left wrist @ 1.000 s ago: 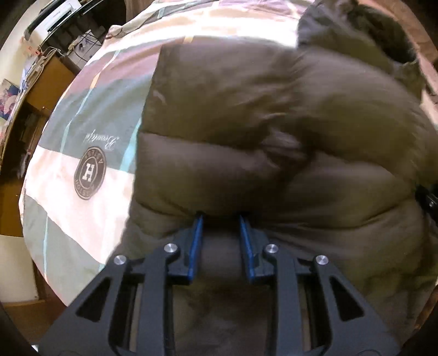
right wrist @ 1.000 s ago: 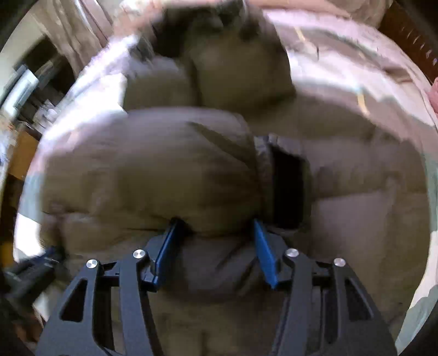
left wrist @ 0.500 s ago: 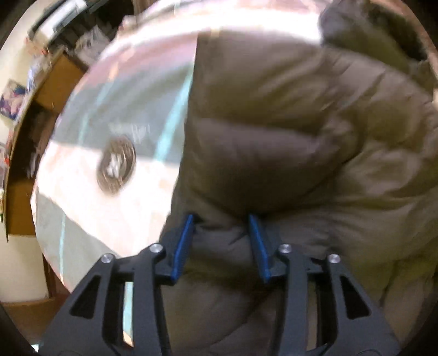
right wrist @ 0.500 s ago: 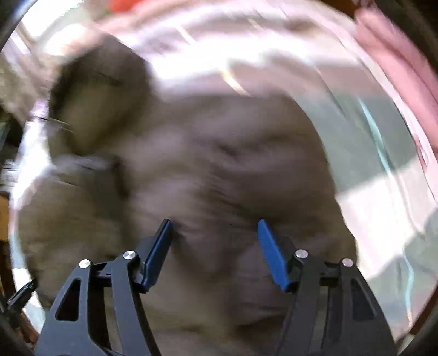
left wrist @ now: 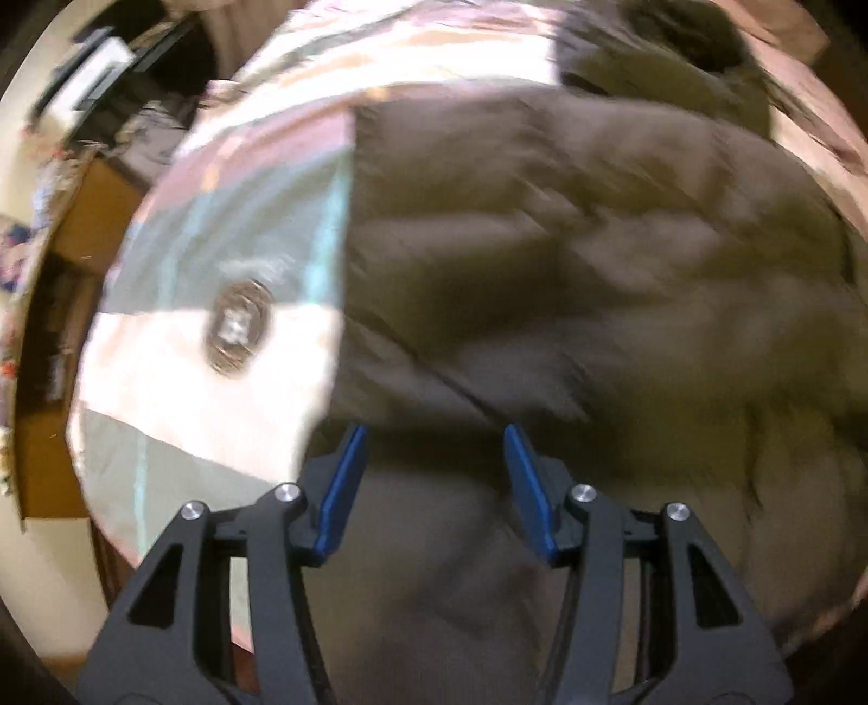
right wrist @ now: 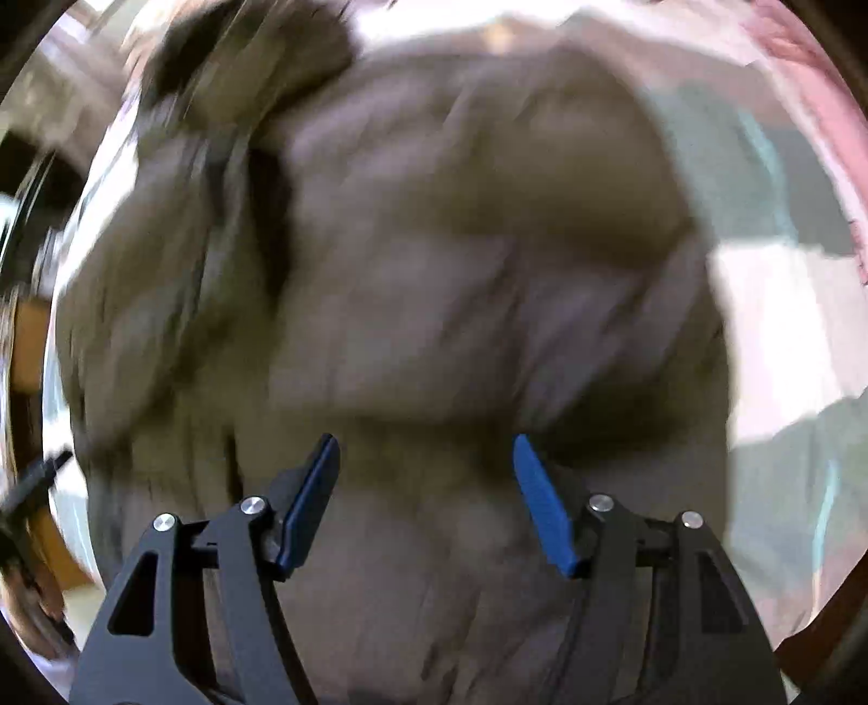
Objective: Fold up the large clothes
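Brown puffer jacket (left wrist: pixel 569 260) lying bunched on bed quilt (left wrist: pixel 228 228). Left gripper (left wrist: pixel 434 434) spread over jacket, right gripper (right wrist: pixel 426 442) spread too, probably gripping nothing; frames blurry.

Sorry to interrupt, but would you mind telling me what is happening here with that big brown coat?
A person holding a gripper in each hand is folding a brown puffer coat spread on a bed with a patchwork quilt. Both the left gripper and the right gripper hang open just above the coat, with nothing pinched between their blue fingers. The coat lies bunched in thick folds, its hood at the far end. Both views are motion-blurred.
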Demonstrator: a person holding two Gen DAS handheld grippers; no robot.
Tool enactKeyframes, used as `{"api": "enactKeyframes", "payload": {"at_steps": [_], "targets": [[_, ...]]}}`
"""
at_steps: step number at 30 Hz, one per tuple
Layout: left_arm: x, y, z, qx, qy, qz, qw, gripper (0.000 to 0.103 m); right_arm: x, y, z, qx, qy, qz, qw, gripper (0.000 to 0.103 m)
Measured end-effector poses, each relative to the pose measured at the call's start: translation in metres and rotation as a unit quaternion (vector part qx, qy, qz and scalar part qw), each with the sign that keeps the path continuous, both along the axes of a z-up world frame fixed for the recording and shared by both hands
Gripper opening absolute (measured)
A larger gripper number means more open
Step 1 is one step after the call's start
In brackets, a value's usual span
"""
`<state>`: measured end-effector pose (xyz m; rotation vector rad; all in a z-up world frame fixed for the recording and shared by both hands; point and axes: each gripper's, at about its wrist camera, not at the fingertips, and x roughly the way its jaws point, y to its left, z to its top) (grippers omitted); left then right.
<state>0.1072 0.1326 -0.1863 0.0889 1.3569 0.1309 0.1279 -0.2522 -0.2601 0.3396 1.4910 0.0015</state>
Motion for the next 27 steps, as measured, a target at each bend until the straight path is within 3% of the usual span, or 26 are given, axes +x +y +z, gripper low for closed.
{"api": "enactKeyframes", "payload": {"at_steps": [2, 5, 8, 11, 14, 16, 19, 21, 27], "targets": [[-0.016, -0.010, -0.020, -0.003, 0.023, -0.028, 0.9993, 0.059, -0.015, 0.013, -0.020, -0.029, 0.013, 0.024, 0.999, 0.067], [-0.038, -0.018, -0.059, 0.033, 0.072, -0.055, 0.9954, 0.063, -0.030, 0.022, -0.030, -0.083, -0.007, 0.060, 0.995, 0.070], [-0.056, -0.015, -0.073, 0.056, 0.068, -0.086, 0.9923, 0.063, -0.043, 0.004, -0.032, -0.071, 0.001, 0.028, 0.997, 0.070], [-0.061, 0.003, -0.072, 0.027, 0.082, -0.049, 0.9950, 0.064, -0.053, -0.014, -0.042, -0.089, 0.019, 0.001, 0.996, 0.070], [-0.061, 0.003, -0.073, 0.034, 0.086, -0.040, 0.9949, 0.063, -0.053, -0.002, -0.052, -0.118, 0.025, 0.025, 0.992, 0.074], [-0.057, -0.002, -0.057, 0.039, 0.064, -0.029, 0.9967, 0.063, -0.046, 0.011, -0.046, -0.119, 0.017, 0.027, 0.992, 0.075], [-0.047, -0.005, -0.017, 0.018, -0.009, -0.024, 0.9995, 0.065, -0.019, 0.029, -0.022, -0.039, -0.045, 0.016, 0.998, 0.075], [-0.032, -0.004, 0.005, 0.019, -0.052, -0.014, 0.9984, 0.070, 0.004, 0.044, -0.013, -0.019, -0.063, 0.024, 0.998, 0.075], [0.035, -0.006, 0.023, 0.022, -0.099, 0.006, 0.9948, 0.070, 0.102, 0.128, 0.030, 0.015, -0.175, 0.064, 0.982, 0.075]]}}
